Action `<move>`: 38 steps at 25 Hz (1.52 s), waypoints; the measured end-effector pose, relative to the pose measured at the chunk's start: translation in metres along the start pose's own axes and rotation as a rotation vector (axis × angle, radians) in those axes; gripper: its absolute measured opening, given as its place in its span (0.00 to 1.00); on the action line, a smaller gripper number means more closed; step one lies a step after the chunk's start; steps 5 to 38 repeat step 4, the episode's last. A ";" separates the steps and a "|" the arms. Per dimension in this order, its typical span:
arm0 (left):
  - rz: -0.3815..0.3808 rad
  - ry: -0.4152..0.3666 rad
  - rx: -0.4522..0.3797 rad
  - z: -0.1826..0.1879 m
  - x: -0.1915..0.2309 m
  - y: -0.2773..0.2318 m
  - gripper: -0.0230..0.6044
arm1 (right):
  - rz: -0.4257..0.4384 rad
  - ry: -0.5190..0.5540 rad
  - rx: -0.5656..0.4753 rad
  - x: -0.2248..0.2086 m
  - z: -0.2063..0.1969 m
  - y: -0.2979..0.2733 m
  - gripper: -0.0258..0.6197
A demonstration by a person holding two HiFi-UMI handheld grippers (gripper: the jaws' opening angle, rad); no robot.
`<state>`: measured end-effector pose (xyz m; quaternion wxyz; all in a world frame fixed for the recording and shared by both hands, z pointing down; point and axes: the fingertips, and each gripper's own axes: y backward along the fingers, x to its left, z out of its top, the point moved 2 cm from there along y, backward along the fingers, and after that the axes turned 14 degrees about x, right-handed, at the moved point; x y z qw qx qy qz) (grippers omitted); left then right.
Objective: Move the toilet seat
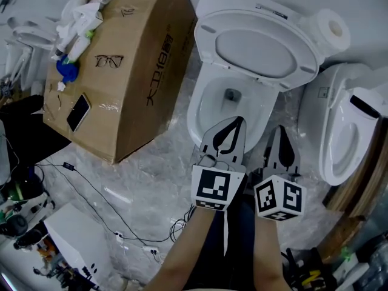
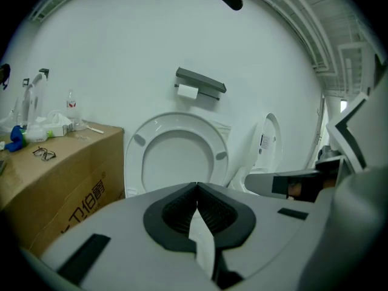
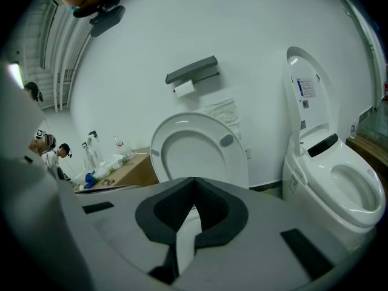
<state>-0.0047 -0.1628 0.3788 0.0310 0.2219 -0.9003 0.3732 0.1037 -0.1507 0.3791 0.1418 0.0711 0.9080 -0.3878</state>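
We find the toilet seat [image 1: 203,38] raised; left hand-held gripper [image 1: 236,123] and right hand-held gripper [image 1: 280,131] are shut and empty — this fits a seat already lifted, or one awaiting lowering.

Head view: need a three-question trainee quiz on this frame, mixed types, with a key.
1. True or false: the toilet seat stands raised, not down on the bowl.
2. In the head view, where does the cardboard box stand relative to the toilet? A: to its left. B: to its right. C: on top of it.
3. Fill in: the jaws of the left gripper and the right gripper are both ____, with nothing between them.

Key: 1 true; 2 A; 3 shut.
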 end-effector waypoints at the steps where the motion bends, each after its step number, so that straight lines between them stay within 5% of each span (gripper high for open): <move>1: 0.002 0.000 -0.001 -0.001 0.000 0.002 0.06 | 0.002 0.002 0.001 0.001 -0.001 0.002 0.06; 38: 0.005 0.003 -0.007 -0.002 -0.001 0.008 0.06 | 0.008 0.007 0.001 0.005 -0.004 0.006 0.06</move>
